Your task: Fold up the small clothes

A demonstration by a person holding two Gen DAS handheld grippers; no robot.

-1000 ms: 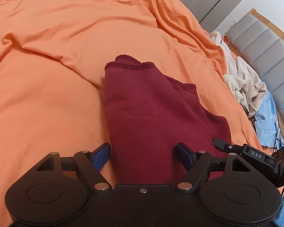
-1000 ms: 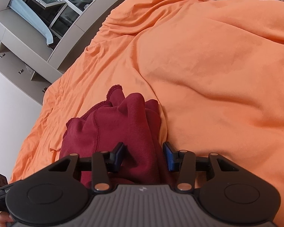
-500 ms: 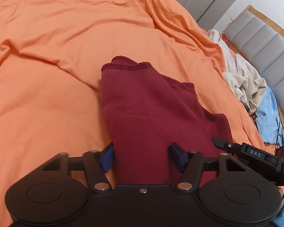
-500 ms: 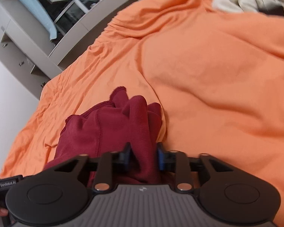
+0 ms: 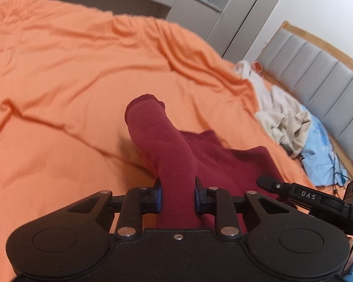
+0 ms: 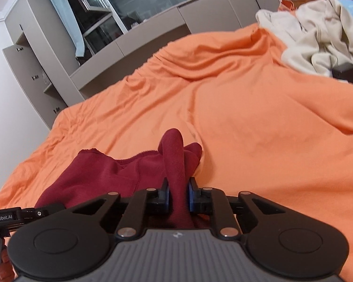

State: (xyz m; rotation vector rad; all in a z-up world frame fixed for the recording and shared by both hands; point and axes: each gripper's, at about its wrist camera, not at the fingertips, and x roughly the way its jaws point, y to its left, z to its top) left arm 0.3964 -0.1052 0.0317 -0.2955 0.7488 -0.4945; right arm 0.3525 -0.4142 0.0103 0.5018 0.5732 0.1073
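A dark red knit garment [image 5: 223, 162] lies on the orange bed sheet [image 5: 70, 70]. My left gripper [image 5: 178, 197] is shut on one bunched end of it, and that end rises in a roll [image 5: 160, 136] above the sheet. My right gripper [image 6: 178, 197] is shut on the other end of the garment [image 6: 101, 176], a fold [image 6: 174, 155] standing up between its pads. The cloth sags between the two grippers. The right gripper's body also shows at the right of the left wrist view [image 5: 306, 197].
A pile of beige and white clothes [image 5: 282, 115] and a light blue garment [image 5: 322, 145] lie by the grey padded headboard [image 5: 317, 70]. A small black box [image 6: 346, 72] rests near that pile. Grey cabinets and a window [image 6: 129, 11] stand beyond the bed.
Both grippers have closed on the ends of the red garment and lifted them. The cloth, flat a second ago, is now bunched and raised, and both views tilt up toward the room.
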